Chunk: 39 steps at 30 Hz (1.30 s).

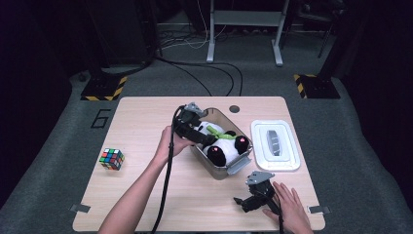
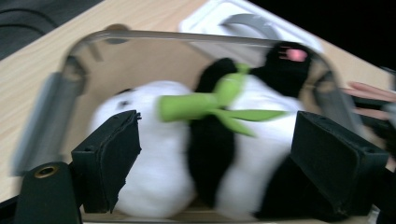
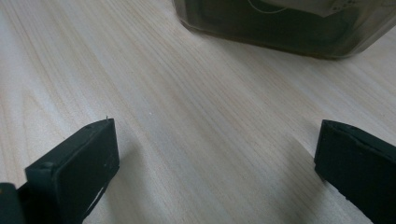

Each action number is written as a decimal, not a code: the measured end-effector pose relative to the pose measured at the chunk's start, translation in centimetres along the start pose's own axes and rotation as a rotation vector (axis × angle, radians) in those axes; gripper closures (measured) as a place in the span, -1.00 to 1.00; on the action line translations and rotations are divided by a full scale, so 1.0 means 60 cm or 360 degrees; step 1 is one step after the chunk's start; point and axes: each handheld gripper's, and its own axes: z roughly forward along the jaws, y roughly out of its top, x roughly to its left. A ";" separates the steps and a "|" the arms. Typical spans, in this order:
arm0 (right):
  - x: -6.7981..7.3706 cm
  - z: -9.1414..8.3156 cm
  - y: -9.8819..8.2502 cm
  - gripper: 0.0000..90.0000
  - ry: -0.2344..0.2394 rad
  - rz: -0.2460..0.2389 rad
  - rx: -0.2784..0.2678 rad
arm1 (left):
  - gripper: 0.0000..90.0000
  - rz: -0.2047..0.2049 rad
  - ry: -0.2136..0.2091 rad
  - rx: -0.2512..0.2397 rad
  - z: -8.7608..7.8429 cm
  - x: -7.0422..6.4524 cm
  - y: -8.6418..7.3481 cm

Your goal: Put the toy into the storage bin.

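Note:
A black-and-white panda plush [image 1: 225, 142] with a green leafy sprig [image 2: 205, 105] lies in a clear plastic box [image 1: 229, 170] at the table's middle. My left gripper [image 1: 209, 140] reaches into the box from its left side. In the left gripper view the jaws stand wide on either side of the panda's body [image 2: 159, 154]; the picture is blurred and I see no squeeze on the plush. My right gripper [image 1: 242, 202] rests on the table near the front edge, right of centre, open, with bare wood between its jaws [image 3: 217, 154]. The box's near wall [image 3: 280, 32] lies ahead of it.
The box's white lid [image 1: 275, 145] with a grey handle lies flat just right of the box. A colour cube [image 1: 112, 159] sits near the table's left edge. The person's right hand [image 1: 292, 207] lies beside the right gripper. Cables and stands are on the floor beyond.

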 end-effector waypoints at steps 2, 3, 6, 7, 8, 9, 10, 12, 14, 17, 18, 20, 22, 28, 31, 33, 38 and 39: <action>0.000 0.000 0.000 -1.00 0.0001 -0.0001 0.0002 | -0.66 0.0069 -0.0008 0.0063 0.005 -0.016 -0.001; 0.000 0.000 0.000 -1.00 0.0002 -0.0001 0.0002 | -0.66 0.0094 0.0010 0.0097 0.010 -0.024 -0.002; 0.000 0.000 0.000 -1.00 0.0003 -0.0002 0.0004 | -0.66 0.0098 0.0019 0.0107 0.022 -0.034 -0.007; 0.000 0.000 0.000 -1.00 0.0004 -0.0005 0.0005 | -0.66 0.0118 0.0048 0.0130 0.026 -0.038 -0.007; 0.000 0.000 0.000 -1.00 0.0003 -0.0002 0.0004 | -0.67 0.0125 0.0052 0.0137 0.030 -0.041 -0.008; 0.000 0.000 0.000 -1.00 0.0003 -0.0002 0.0004 | -0.66 0.0129 0.0063 0.0163 0.035 -0.044 -0.009; 0.000 0.000 0.000 -1.00 0.0003 -0.0001 0.0004 | -0.67 0.0148 0.0084 0.0190 0.040 -0.047 -0.011; 0.000 0.000 0.000 -1.00 0.0003 -0.0002 0.0004 | -0.66 0.0169 0.0076 0.0239 0.049 -0.048 -0.014; 0.000 0.000 0.000 -1.00 0.0001 -0.0001 0.0002 | -0.66 0.0169 0.0084 0.0275 0.057 -0.049 -0.013; 0.000 0.000 0.000 -1.00 -0.0001 -0.0001 -0.0001 | -0.66 0.0199 0.0047 0.0297 0.055 -0.047 -0.005; 0.000 0.000 0.000 -1.00 0.0002 0.0000 0.0003 | -0.66 0.0187 0.0027 0.0285 0.051 -0.046 -0.002; 0.000 0.000 0.000 -1.00 0.0000 -0.0002 0.0000 | -0.65 0.0157 0.0010 0.0242 0.041 -0.042 0.003; 0.000 0.000 0.000 -1.00 0.0000 -0.0001 0.0000 | -0.65 0.0134 0.0033 0.0244 0.037 -0.038 0.006; 0.000 0.000 0.000 -1.00 0.0002 -0.0004 0.0002 | -0.65 0.0121 0.0062 0.0335 0.051 -0.039 0.001; 0.000 0.000 0.000 -1.00 0.0007 -0.0005 0.0004 | -0.65 0.0138 0.0105 0.0389 0.062 -0.046 0.000; 0.000 0.000 0.000 -1.00 0.0007 -0.0005 0.0004 | -0.64 0.0174 0.0148 0.0439 0.073 -0.054 -0.002; 0.000 0.000 0.000 -1.00 0.0004 -0.0004 0.0004 | -0.62 0.0180 0.0116 0.0424 0.074 -0.057 0.006; -0.001 0.000 0.000 -1.00 0.0005 -0.0005 0.0003 | -0.62 0.0170 0.0097 0.0401 0.070 -0.056 0.007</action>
